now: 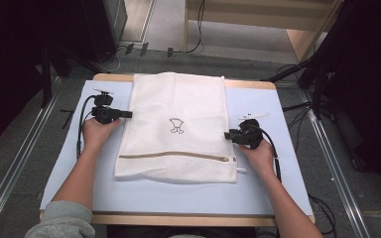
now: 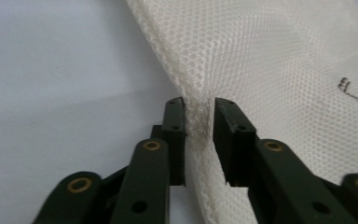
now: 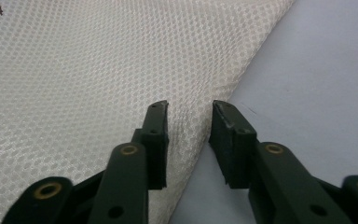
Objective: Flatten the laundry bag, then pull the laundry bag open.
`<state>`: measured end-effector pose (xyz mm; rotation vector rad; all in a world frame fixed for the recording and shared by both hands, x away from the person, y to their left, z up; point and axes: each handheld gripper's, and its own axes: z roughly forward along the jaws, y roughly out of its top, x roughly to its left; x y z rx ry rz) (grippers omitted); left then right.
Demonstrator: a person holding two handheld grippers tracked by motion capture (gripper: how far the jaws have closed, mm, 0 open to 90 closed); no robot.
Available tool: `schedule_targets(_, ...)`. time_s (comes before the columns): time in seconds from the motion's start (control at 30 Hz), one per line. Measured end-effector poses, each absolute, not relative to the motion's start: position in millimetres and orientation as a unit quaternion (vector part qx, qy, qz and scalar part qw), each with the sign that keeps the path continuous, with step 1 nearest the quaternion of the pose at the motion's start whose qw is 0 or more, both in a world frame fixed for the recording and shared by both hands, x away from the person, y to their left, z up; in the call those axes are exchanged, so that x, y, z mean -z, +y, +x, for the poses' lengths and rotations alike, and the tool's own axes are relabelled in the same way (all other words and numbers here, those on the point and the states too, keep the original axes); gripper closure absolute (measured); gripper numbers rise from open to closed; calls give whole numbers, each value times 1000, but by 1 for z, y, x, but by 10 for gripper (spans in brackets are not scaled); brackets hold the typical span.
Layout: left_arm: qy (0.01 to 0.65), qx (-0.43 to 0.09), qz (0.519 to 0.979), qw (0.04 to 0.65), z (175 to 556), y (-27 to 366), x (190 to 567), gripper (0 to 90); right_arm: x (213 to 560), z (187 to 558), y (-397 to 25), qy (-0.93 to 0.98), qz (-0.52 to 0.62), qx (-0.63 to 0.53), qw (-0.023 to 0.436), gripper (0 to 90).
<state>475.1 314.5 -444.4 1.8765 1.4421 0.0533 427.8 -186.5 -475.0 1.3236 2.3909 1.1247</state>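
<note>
Here's the bag [image 1: 178, 124], a white mesh one, lying flat in the middle of the blue mat [image 1: 258, 188], zipper [image 1: 176, 156] running across the end nearest me and a small dark logo [image 1: 176, 126] at its centre. Far end reaches the table's back edge.

My left gripper [image 2: 199, 116] is at the bag's left edge, about halfway up. Jaws nearly together, a ridge of mesh bunched up between them, so I've got that edge pinched. From above, the left gripper [image 1: 124, 114] points inward, tips right at the fabric's border.

My right gripper [image 3: 189, 114] sits at the opposite edge, just above the zipper's pull end. Jaws parted here, straddling the bag's border, mesh under one jaw, mat under the other, nothing gripped. In the high view it [image 1: 226, 135] touches the edge.

Both hands rest on the mat, either side of the bag.
</note>
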Motion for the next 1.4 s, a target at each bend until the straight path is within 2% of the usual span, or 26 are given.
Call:
schedule_targets(0.1,556,-28,738,380,471,316,440,667,473,427,-186,810,442,-371,100,609)
schedule_targets(0.2,556,-27,736,386,469,318,436,557,471,426,-189,803,449,-380,96,585)
schedule_targets(0.4,541,-30,756,369,462,313,429,464,466,425,-193,798,453,-388,83,570)
schedule_targets(0.47,532,-43,761,369,458,311,425,463,464,424,-193,800,452,-386,82,566)
schedule_targets(0.9,502,-36,771,390,425,295,407,436,447,406,-199,802,442,-399,55,559)
schedule_targets(1.4,478,-27,782,400,401,264,400,423,444,383,-193,818,417,-394,46,617)
